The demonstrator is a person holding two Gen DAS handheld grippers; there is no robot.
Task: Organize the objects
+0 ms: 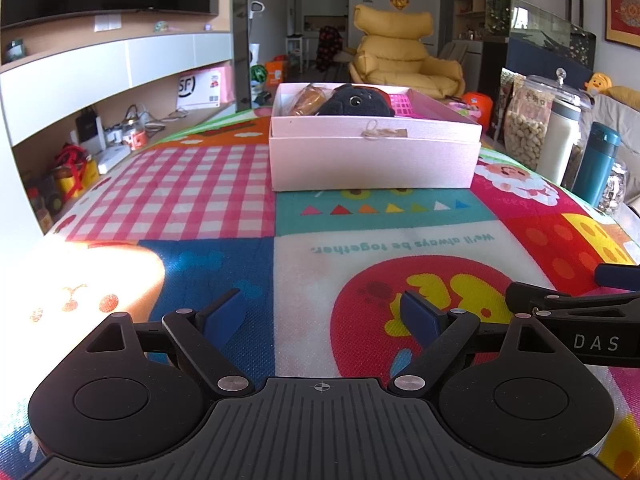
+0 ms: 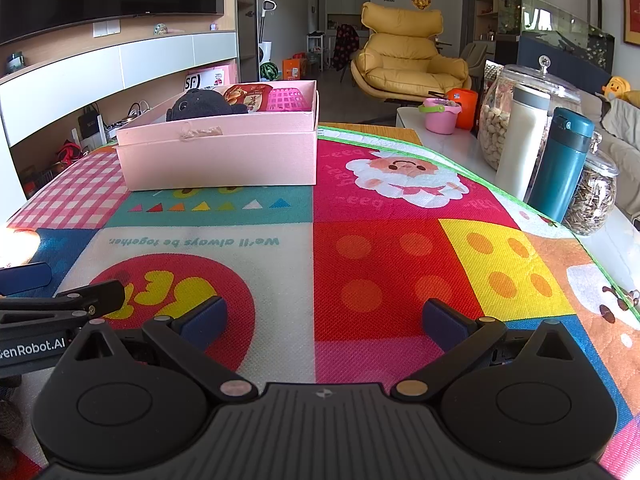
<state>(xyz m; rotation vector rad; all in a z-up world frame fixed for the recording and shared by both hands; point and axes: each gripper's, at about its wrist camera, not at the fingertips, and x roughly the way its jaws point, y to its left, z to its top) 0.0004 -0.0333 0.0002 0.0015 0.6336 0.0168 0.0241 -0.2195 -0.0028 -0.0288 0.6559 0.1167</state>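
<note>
The pink box [image 1: 374,158] sits at 12 o'clock from the left camera and at about 11 o'clock from the right one, resting on the far part of the colourful patchwork mat [image 2: 360,264] that covers the tabletop. Inside it lie a black plush toy [image 1: 354,102], a wrapped snack [image 2: 246,98] and a small pink basket [image 2: 288,100], all packed close together (the basket is partly hidden behind the plush in the left view). A bit of string and tape [image 1: 382,132] clings to the box's near wall.

At 2 o'clock from the box, off the mat's green edge, stand a glass jar of nuts [image 2: 500,128], a white flask [image 2: 520,140], a teal flask [image 2: 560,164] and a jar of seeds [image 2: 592,200], clustered tight. A pink toy bucket [image 2: 440,114] sits further back, and a yellow armchair [image 2: 408,56] beyond.

The left hand-held gripper [image 1: 324,316] hovers low over the near mat with fingers spread wide and nothing between them; the right hand-held gripper [image 2: 324,320] is likewise wide and empty, just beside it
</note>
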